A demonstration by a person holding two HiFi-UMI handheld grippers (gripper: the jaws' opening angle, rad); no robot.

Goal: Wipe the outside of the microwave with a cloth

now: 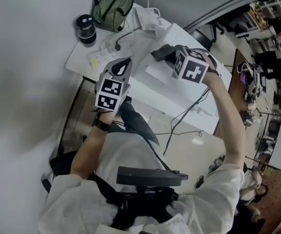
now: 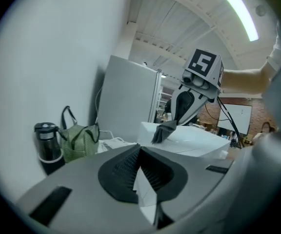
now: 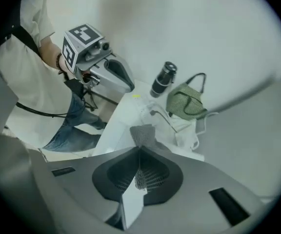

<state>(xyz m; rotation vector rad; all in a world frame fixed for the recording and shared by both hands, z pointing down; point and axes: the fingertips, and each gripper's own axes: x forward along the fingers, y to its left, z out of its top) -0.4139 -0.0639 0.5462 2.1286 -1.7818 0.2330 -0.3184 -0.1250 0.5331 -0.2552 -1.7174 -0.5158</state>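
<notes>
The white microwave [image 1: 172,89] stands on a white table [image 1: 79,57] against the wall. My right gripper [image 1: 169,53] is shut on a dark grey cloth [image 1: 159,54], which rests on the microwave's top near its back end. In the right gripper view the cloth [image 3: 143,133] sticks out past the closed jaws over the white top [image 3: 113,130]. My left gripper [image 1: 122,66] hovers at the microwave's left side, shut with nothing in it. The left gripper view shows the right gripper [image 2: 173,123] pressing the cloth [image 2: 160,133] onto the microwave [image 2: 194,140].
A black flask [image 1: 86,29] and a green checked bag [image 1: 112,6] stand at the table's far end, beside a cable and white papers [image 1: 143,21]. A black cord [image 1: 179,121] hangs down the microwave's front. Shelves and furniture fill the room to the right.
</notes>
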